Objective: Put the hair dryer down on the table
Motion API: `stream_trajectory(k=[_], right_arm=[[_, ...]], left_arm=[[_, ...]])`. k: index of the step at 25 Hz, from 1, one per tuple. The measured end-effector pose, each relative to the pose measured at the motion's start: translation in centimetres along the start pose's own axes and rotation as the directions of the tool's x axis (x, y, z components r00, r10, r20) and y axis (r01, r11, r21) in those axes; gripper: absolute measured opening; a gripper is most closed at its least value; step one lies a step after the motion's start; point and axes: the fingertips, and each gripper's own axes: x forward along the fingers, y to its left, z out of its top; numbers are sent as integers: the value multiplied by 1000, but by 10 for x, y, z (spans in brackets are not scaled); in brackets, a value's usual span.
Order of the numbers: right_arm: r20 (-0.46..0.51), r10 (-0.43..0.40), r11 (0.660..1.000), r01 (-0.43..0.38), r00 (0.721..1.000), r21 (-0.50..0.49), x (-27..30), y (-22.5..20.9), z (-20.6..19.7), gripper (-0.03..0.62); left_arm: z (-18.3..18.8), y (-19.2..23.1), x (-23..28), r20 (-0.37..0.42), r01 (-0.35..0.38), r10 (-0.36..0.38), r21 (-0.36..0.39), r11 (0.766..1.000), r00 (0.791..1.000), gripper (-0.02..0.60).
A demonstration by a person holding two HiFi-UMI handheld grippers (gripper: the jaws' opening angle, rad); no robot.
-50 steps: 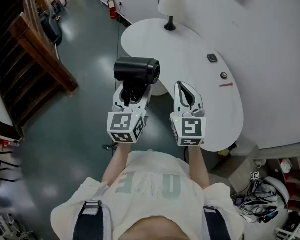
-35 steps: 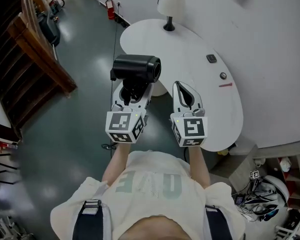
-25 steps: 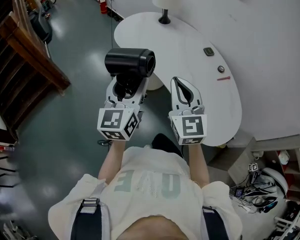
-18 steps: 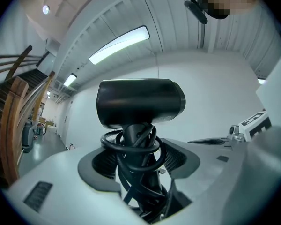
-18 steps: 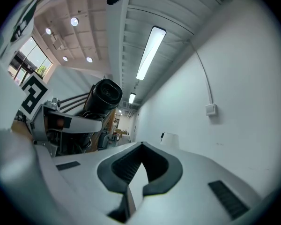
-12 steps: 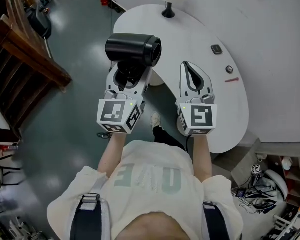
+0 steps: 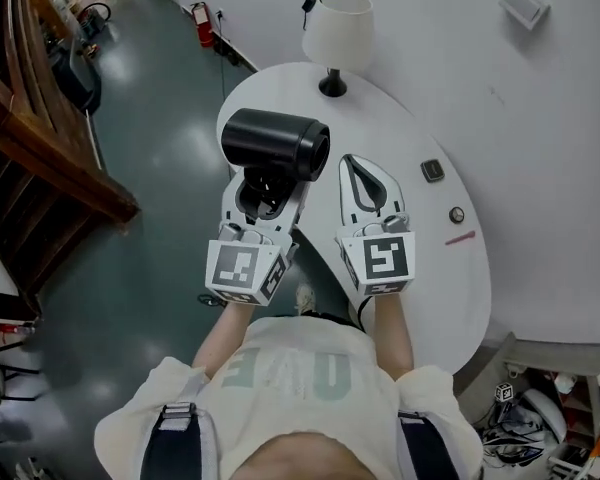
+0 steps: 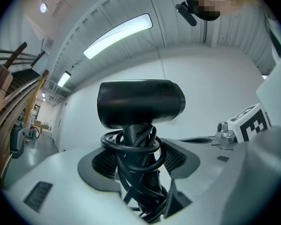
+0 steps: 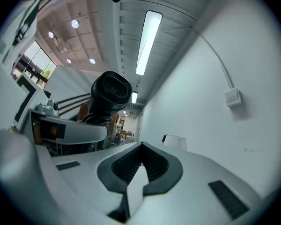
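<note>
A black hair dryer with its cord wound round the handle stands upright in my left gripper, above the near-left edge of the white rounded table. In the left gripper view the ribbed pads clamp the cord-wrapped handle of the hair dryer inside the left gripper. My right gripper hovers over the table just right of the dryer, shut with nothing in it. In the right gripper view the right gripper has its tips touching, and the hair dryer shows at the upper left.
A white-shaded lamp stands at the table's far end. A dark square piece, a round knob and a red pen lie near the right edge. Wooden stair rails rise at the left over the grey-green floor.
The head view has tilted up, bringing the whole lamp into sight. Both grippers and the dryer have moved forward over the table edge. The hold on the dryer is unchanged.
</note>
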Motion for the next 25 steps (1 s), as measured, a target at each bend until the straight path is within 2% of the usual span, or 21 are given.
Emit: stream_trajectory(k=[4,9,12,18,21,25], right_arm=[[21,12,999,-13,1000,51,36,-18,-3,5],[40,-11,999,9,999,54,64,-30,1,5],[45,-50,997,47,998,66,73,-38,1,5],[34,-63,996,60,997,70,87,-46,-2,5],[21,-75,994,73,997,77,89,-47,-4,5],[-4,-84,994,84,997,74,90,-50,-12,5]], left_arm=[[-2,13,38,6,-5,5,-14,1000,1000,272],[0,36,66,-11,-16,16,-13,1000,1000,272],[0,46,77,-19,-3,3,-13,1000,1000,272],[0,51,94,-34,34,-33,11,999,999,272],[-8,52,102,-73,49,-49,2,999,996,272],[-34,49,117,-169,78,-79,-10,997,982,272]])
